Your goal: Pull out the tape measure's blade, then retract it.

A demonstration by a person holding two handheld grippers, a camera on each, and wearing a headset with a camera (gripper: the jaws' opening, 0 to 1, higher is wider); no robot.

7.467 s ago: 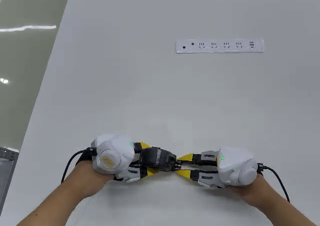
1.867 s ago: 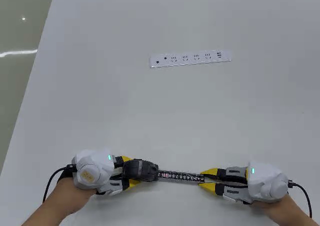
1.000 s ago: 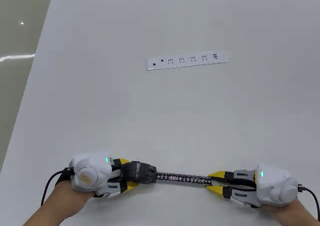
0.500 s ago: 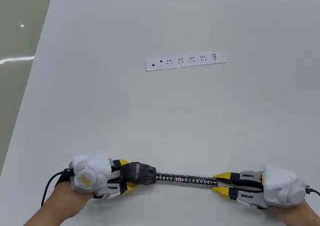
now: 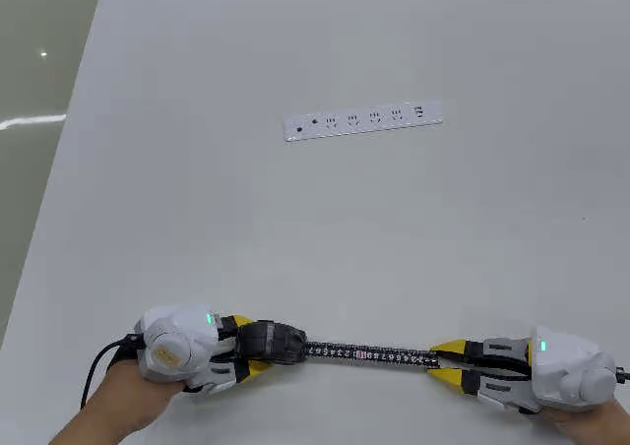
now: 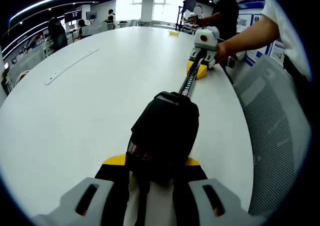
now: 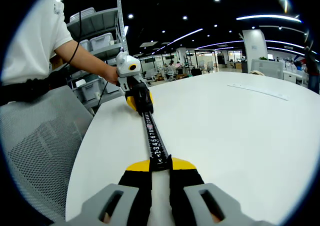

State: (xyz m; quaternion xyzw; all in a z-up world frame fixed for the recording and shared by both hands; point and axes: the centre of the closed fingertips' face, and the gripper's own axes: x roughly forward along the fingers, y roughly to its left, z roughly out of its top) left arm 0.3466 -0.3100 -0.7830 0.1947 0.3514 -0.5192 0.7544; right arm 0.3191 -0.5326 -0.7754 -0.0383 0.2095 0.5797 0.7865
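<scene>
Your left gripper (image 5: 251,345) is closed around the black tape measure case (image 5: 274,340), its jaws pressed to the case's sides. Your right gripper (image 5: 440,362) is pinched tight on the end of the blade (image 5: 369,353), which stretches straight between the two with its numbers facing up. All of it sits low over the white table (image 5: 246,219), on your side of the power strip (image 5: 362,121) and well apart from it. The blade runs roughly parallel to the strip.
</scene>
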